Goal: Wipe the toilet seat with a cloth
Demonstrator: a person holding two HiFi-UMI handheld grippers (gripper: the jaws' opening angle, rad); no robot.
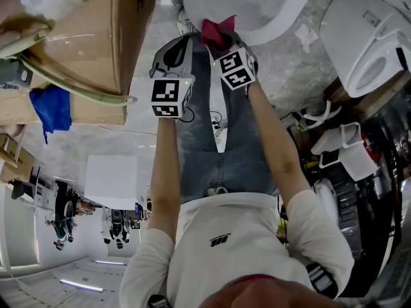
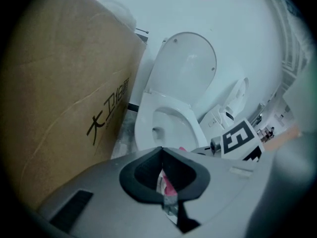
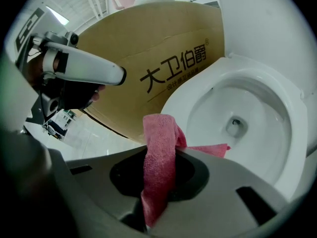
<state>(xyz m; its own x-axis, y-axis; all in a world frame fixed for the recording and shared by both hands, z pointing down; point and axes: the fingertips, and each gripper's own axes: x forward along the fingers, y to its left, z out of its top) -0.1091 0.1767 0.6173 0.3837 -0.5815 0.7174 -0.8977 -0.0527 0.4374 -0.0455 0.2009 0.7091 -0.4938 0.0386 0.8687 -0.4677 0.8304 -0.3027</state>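
My right gripper [image 3: 163,158] is shut on a pink cloth [image 3: 159,133], which hangs folded over the jaws just in front of the white toilet seat [image 3: 194,99]. The open bowl [image 3: 242,118] lies beyond it. In the head view the right gripper [image 1: 221,42] holds the cloth [image 1: 217,31] at the near rim of the toilet [image 1: 257,8]. My left gripper [image 1: 182,42] hovers beside it on the left, jaws shut with nothing between them; in its own view the left gripper [image 2: 162,155] faces the seat [image 2: 143,129] and raised lid [image 2: 188,63].
A big cardboard box [image 1: 122,31] stands close on the toilet's left, also filling the left of the left gripper view [image 2: 64,93]. A second toilet [image 1: 366,43] sits at the right. A blue cloth [image 1: 51,108] hangs by the box.
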